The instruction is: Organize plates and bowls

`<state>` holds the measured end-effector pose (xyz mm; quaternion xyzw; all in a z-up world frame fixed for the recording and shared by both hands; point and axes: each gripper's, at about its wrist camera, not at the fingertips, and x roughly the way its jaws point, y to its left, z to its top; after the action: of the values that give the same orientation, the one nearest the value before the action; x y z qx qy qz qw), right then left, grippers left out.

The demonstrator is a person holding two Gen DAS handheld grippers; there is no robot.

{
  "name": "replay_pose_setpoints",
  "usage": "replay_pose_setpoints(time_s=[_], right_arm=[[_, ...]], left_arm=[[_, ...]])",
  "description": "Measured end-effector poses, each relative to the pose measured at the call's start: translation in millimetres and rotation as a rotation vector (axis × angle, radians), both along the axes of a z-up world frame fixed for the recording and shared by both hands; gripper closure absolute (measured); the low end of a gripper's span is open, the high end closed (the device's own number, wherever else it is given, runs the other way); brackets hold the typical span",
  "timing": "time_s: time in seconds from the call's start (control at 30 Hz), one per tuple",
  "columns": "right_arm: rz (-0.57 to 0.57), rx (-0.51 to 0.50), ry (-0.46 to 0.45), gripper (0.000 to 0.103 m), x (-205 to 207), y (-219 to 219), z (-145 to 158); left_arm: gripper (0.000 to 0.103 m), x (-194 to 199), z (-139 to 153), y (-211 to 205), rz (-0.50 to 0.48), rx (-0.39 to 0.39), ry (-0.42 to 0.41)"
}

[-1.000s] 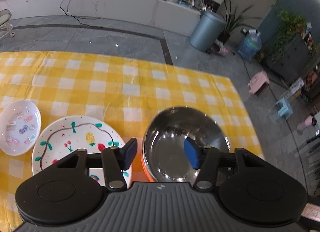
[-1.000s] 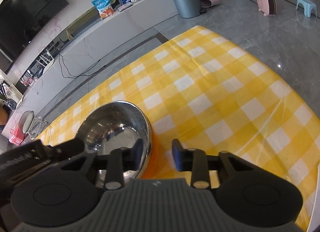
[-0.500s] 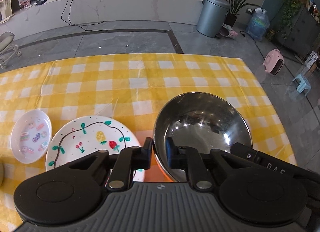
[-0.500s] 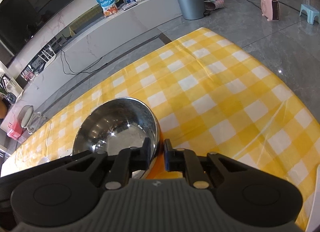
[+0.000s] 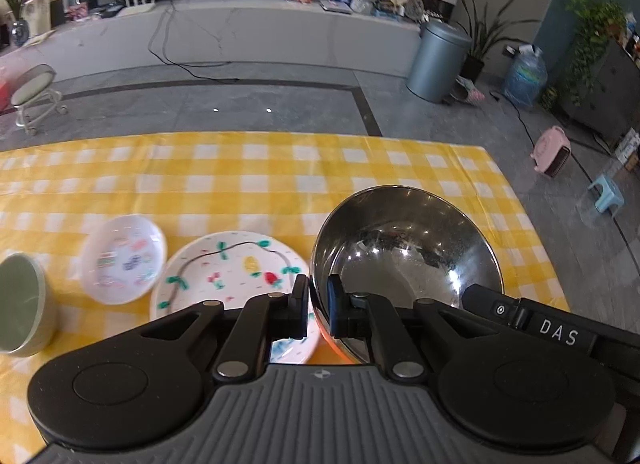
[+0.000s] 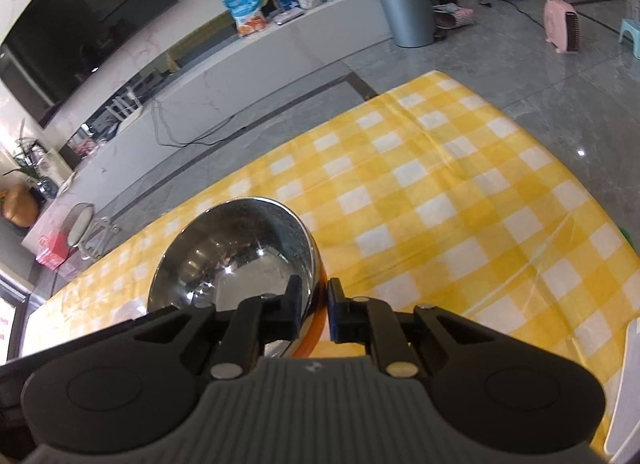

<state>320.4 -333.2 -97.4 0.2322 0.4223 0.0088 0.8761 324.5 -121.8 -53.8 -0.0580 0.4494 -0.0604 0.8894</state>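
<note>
My left gripper (image 5: 318,298) has just closed and pinches the steel bowl's (image 5: 404,248) left rim; my right gripper (image 6: 319,304) clamps its opposite rim, above the yellow checked tablecloth (image 6: 460,203).

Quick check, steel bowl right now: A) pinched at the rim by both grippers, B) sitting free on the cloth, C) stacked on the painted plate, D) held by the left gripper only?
A: the left gripper clamps the steel bowl at its near-left rim, and the right gripper clamps the opposite rim.
</note>
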Motion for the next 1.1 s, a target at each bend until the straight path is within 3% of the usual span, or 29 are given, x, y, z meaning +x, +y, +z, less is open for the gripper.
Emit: replay_pose_setpoints(time_s=[0.33, 0.63, 1.1], right_arm=[[0.136, -0.045, -0.086, 0.092, -50, 45, 35], [0.263, -0.063, -0.18, 0.092, -99, 94, 72], [0.429, -0.091, -0.139, 0.092, -154, 174, 80]], left_arm=[[0.095, -59, 34, 51, 0.098, -0.064, -0.04], [0.094, -117, 62, 99, 0.168, -0.066, -0.12], [0.094, -190, 53, 187, 0.307, -0.141, -0.079]])
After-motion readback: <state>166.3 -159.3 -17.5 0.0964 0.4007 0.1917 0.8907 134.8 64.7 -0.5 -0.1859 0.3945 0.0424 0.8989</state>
